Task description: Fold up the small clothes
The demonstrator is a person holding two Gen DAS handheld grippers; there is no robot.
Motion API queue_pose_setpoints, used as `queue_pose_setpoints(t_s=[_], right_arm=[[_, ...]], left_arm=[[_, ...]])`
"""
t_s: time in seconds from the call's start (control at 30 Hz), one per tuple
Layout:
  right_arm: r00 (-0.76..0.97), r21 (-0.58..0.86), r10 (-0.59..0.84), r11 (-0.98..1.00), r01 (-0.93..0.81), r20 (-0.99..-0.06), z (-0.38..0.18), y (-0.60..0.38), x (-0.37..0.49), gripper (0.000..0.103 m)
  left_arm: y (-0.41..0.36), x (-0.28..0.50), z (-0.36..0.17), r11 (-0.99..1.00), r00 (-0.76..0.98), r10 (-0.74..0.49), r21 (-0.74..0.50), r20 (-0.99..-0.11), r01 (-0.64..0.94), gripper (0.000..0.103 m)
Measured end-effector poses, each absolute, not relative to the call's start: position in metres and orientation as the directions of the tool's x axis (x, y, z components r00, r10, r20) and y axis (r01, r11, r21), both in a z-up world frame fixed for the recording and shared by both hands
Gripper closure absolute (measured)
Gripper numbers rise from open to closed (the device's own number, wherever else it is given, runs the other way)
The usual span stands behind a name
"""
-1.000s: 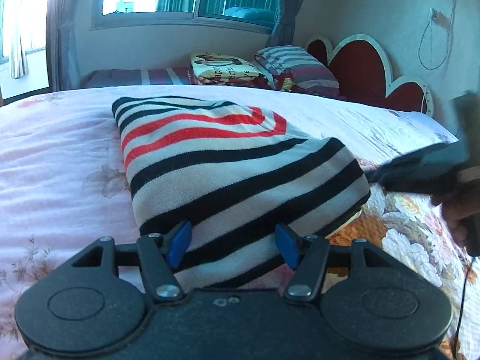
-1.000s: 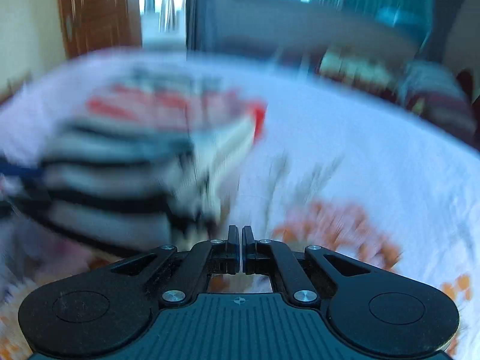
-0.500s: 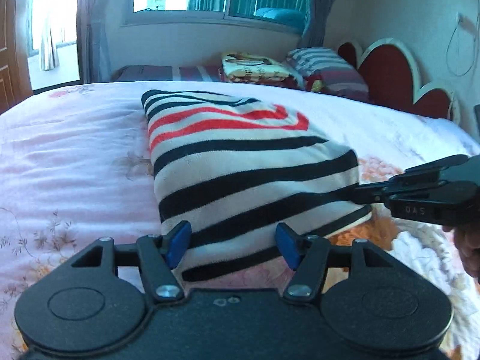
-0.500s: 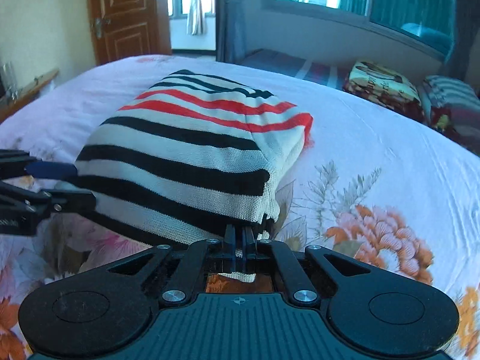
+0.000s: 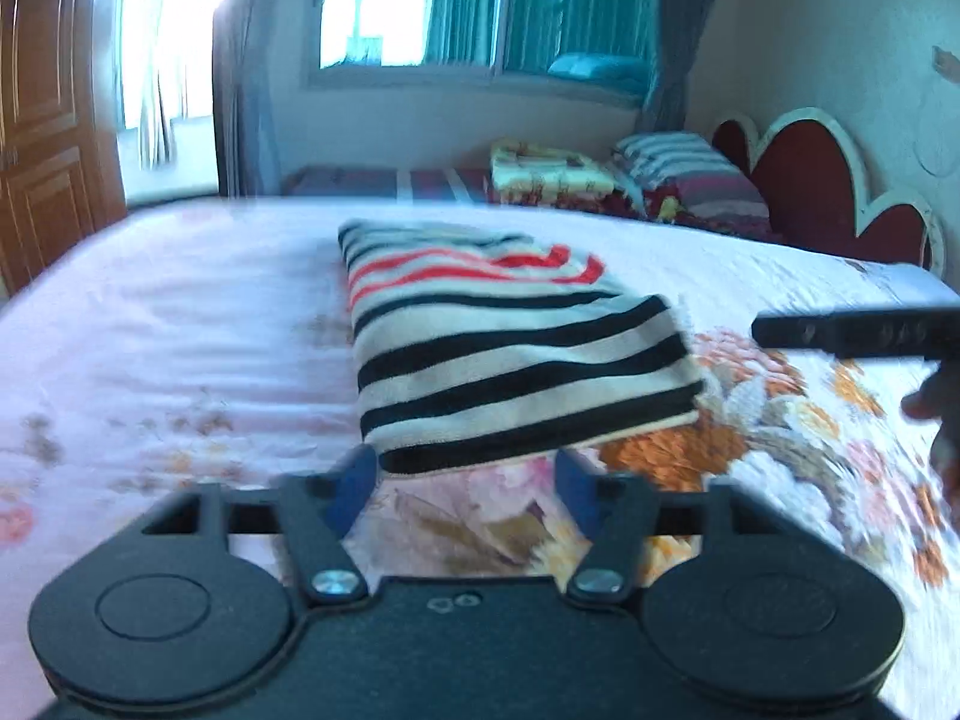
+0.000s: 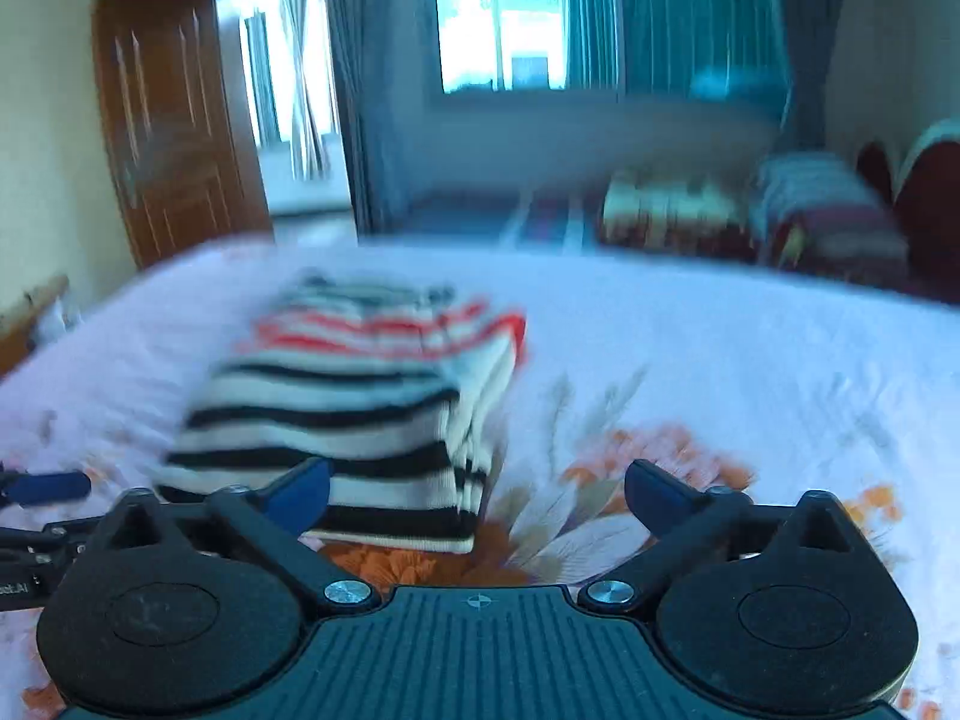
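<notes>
On the flowered bedspread (image 5: 180, 324) the folded striped garment (image 5: 510, 354) lies lengthwise near-to-far, red stripes far, while the left gripper (image 5: 465, 480), jaws just narrowing, and the right gripper (image 6: 477, 489), jaws just sprung wide, both stand spread and empty.

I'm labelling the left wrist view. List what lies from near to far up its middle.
Left gripper → folded striped garment → bare pink bedspread → yellow patterned pillow → window.

One folded striped garment (image 5: 516, 354) is seen at the centre of the frame, on one floral bedspread (image 5: 168, 324). Two grippers are counted: the left gripper (image 5: 465, 480) at the lower centre, the right gripper (image 6: 477, 495) likewise. Two pillows (image 5: 690, 174) are seen at the upper right, beside one headboard (image 5: 804, 180).
</notes>
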State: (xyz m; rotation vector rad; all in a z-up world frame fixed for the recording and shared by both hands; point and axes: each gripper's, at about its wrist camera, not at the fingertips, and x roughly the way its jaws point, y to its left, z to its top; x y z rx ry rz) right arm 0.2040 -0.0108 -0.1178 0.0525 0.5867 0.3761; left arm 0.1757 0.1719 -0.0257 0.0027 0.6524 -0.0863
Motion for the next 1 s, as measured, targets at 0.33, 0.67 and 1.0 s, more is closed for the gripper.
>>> queue_pose_setpoints(t_s=[0.33, 0.67, 1.0], right_arm=[[0.829, 0.097, 0.308, 0.950, -0.298, -0.468, -0.076, -0.027, 0.105, 0.000], [0.830, 0.149, 0.291, 0.957, -0.249, -0.476, -0.043, -0.050, 0.022, 0.000], [0.839, 0.172, 0.294, 0.955, -0.241, -0.459, -0.021, -0.061, -0.034, 0.000]], left_arm=[[0.140, 0.095, 0.036, 1.000, 0.884, -0.002, -0.018, -0.467, -0.008, 0.001], [0.115, 0.030, 0.074, 1.000, 0.897, 0.021, 0.004, -0.442, -0.021, 0.001], [0.103, -0.019, 0.087, 1.000, 0.912, 0.006, 0.017, -0.409, 0.001, 0.001]])
